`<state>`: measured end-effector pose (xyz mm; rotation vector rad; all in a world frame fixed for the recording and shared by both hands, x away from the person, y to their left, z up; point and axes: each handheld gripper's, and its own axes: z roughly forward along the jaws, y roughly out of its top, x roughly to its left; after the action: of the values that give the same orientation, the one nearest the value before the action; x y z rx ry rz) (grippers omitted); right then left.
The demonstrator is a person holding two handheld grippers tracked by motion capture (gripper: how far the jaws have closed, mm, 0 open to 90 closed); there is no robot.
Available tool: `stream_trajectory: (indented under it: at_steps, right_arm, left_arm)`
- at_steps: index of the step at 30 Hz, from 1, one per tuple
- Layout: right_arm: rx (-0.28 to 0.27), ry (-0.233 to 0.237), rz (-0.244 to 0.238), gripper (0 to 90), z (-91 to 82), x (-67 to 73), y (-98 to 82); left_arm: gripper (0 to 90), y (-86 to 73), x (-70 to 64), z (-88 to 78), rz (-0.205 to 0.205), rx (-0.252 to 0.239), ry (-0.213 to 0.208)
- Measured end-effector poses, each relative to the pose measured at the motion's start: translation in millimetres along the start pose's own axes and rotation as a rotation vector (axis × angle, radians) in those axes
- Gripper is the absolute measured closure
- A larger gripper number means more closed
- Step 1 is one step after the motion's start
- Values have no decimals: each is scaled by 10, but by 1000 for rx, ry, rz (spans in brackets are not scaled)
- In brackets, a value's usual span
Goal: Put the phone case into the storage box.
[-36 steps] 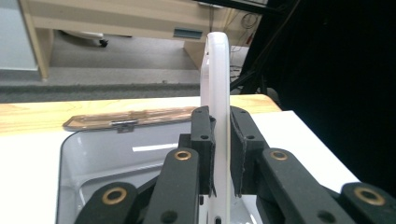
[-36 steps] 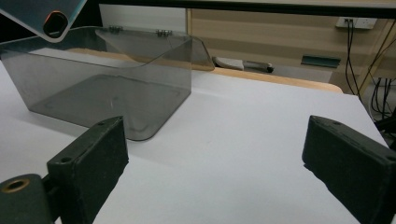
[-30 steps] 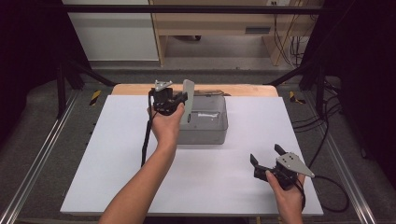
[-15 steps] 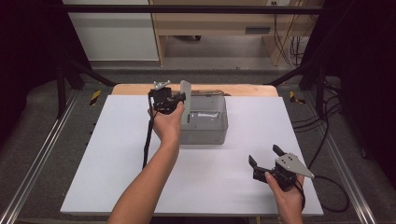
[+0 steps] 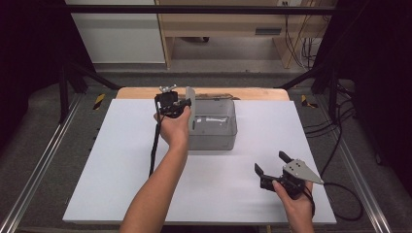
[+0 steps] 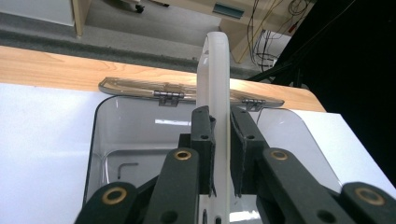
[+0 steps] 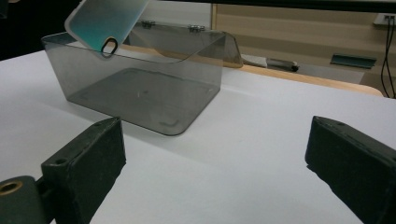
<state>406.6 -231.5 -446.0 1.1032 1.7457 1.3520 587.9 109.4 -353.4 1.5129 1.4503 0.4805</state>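
Tongs on my left clamp one pale phone case on edge, upright over the one clear box, whose hinged lid lies open behind. One hex key lies inside. My left forearm reaches forward; my right tongs rest open on the table, well apart.

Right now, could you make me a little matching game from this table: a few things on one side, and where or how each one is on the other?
Things:
1. phone case
2. clear box
3. small bent key
4. right gripper

States:
a. lying on the bottom of the box
b. fingers wide apart, nothing between them
c. pinched upright in the left gripper, above the box
d. lid swung back, standing open on the white table

Pairs: 1-c, 2-d, 3-a, 4-b
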Motion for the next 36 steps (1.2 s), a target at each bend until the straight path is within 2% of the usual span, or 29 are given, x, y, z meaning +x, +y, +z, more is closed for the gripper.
stream_trajectory:
  at_steps: [3, 7, 9, 13, 18, 21, 24, 36]
  right_arm:
    - [4, 6, -3, 50, -11, 5, 3]
    - [6, -4, -3, 50, -19, 1, 8]
    - [8, -7, 1, 50, -9, -4, 5]
    - [8, -7, 0, 50, -11, -8, 4]
    - [12, -4, 4, 50, -7, -9, -5]
    - [19, -7, 5, 50, 4, -15, -15]
    - [15, -1, 6, 50, -3, -21, -7]
    - [26, 4, 8, 49, 7, -8, -13]
  left_arm:
    - [811, -5, 23, -2, 15, 10, 16]
    - [812, -47, 61, 4, 11, 16, 20]
    - [811, -73, 86, 10, -7, 18, 21]
    - [811, -107, 139, 13, -15, 22, 33]
    - [811, -130, 174, 39, -53, 25, 31]
    - [812, -138, 184, 67, -42, 36, 43]
    - [812, -161, 202, 95, -76, 39, 38]
    - [811, -295, 213, 168, -50, 87, 48]
